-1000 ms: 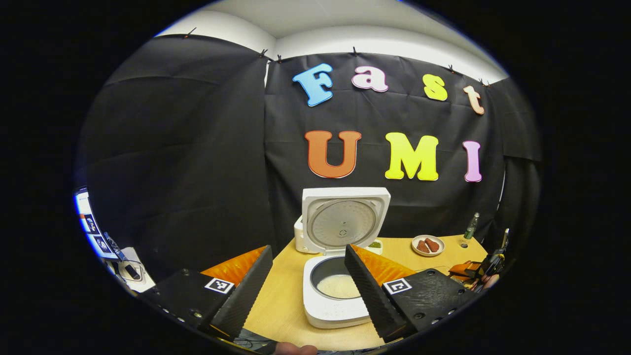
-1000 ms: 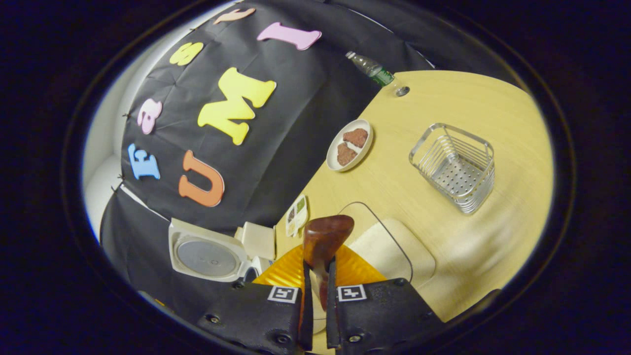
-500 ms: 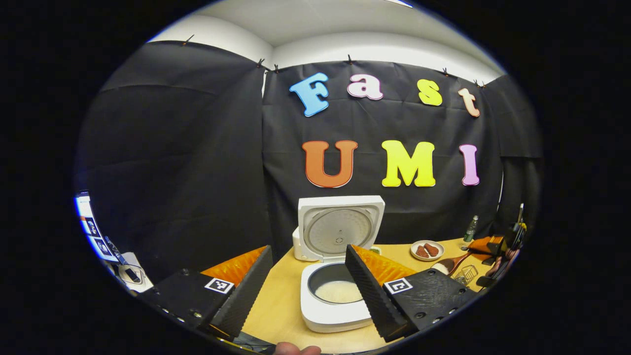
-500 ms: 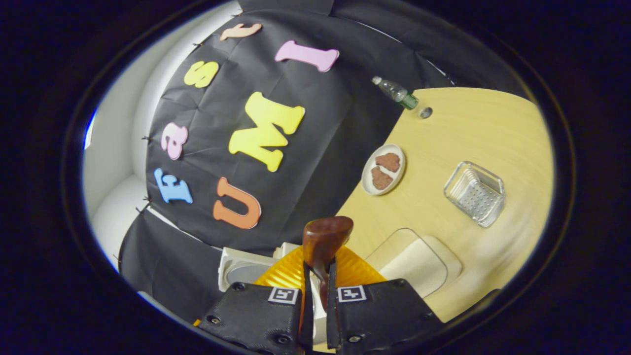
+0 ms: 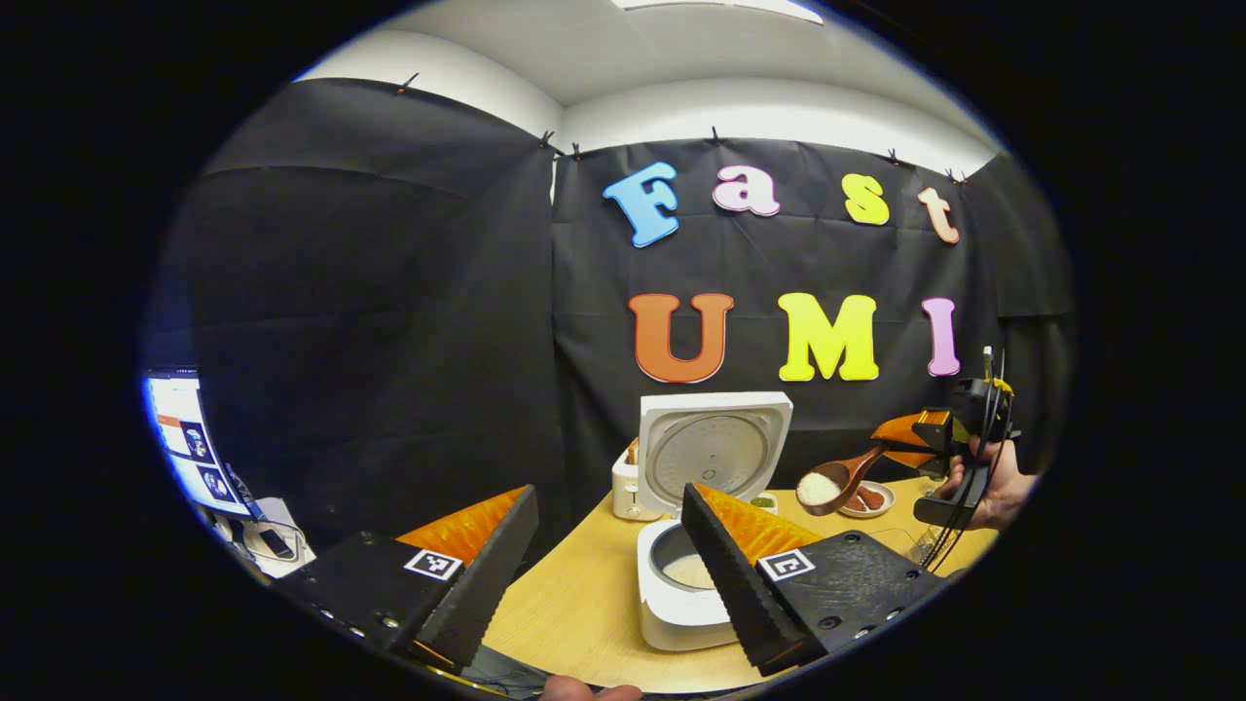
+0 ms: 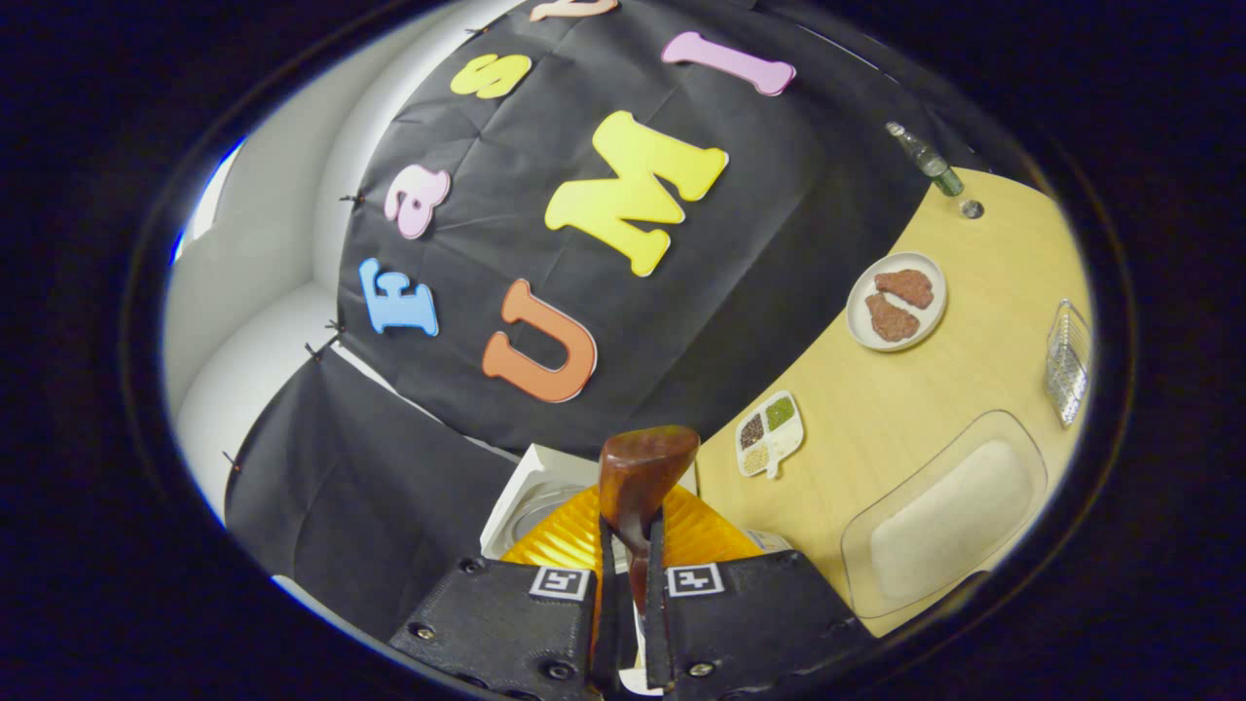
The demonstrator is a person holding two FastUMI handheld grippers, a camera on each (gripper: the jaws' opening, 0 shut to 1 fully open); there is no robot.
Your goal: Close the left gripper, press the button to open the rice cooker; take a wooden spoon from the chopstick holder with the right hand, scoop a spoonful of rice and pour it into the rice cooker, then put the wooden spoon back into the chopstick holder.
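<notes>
Wooden and dark brown, the spoon (image 5: 839, 479) hangs in the air at the right of the left gripper view, its bowl heaped with white rice and pointing toward the cooker (image 5: 693, 506), above and in front of a plate (image 5: 869, 499) with two brown pieces. The right gripper (image 5: 933, 435) grips it by the handle, with a hand (image 5: 995, 482) on the gripper behind. In the right gripper view the same gripper (image 6: 631, 584) has both fingers pressed tight on the spoon's (image 6: 642, 472) handle, and the back of the bowl rises just beyond them. The white cooker stands open on the table (image 5: 574, 613), its lid upright at the back and its pot holding rice; in the right gripper view part of its lid (image 6: 531, 492) shows behind the gripper. The left gripper (image 5: 608, 574) hovers near the cooker with its jaws spread wide and nothing between them; its right finger (image 5: 725, 565) crosses in front of the pot. In the right gripper view the table (image 6: 876, 409) also carries a clear tray (image 6: 949, 521) of rice, a small dish (image 6: 769, 433) with several compartments, the plate (image 6: 897, 300), a wire holder (image 6: 1068, 358) at the far right edge, and a bottle (image 6: 925, 159) against the cloth. A lit screen (image 5: 185, 443) shows at the far left of the left gripper view.
</notes>
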